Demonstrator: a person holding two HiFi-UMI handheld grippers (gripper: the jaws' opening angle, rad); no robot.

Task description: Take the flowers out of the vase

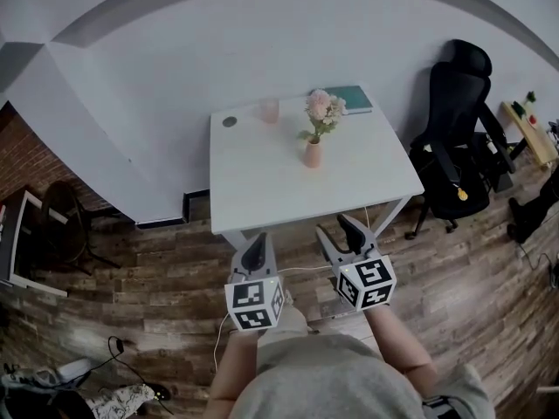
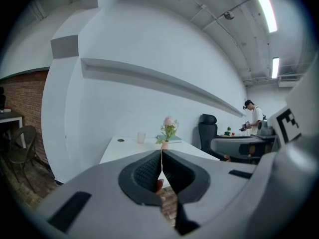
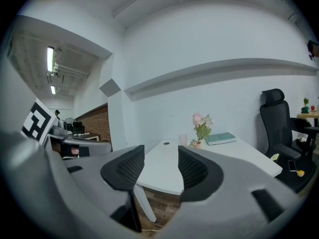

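Nothing done yet: flowers (image 1: 322, 110) sit in the vase (image 1: 313, 154) mid-table (image 1: 262, 190), well apart from both grippers. Left gripper (image 1: 255, 253) pressed together, empty; right gripper (image 1: 346, 236) wide, empty.

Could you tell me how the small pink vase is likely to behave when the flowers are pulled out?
The vase looks small and narrow under a taller, wider bunch of flowers, so it is probably top-heavy and apt to tip. It stands free on the smooth white table, so it may slide or lift with the stems unless steadied.
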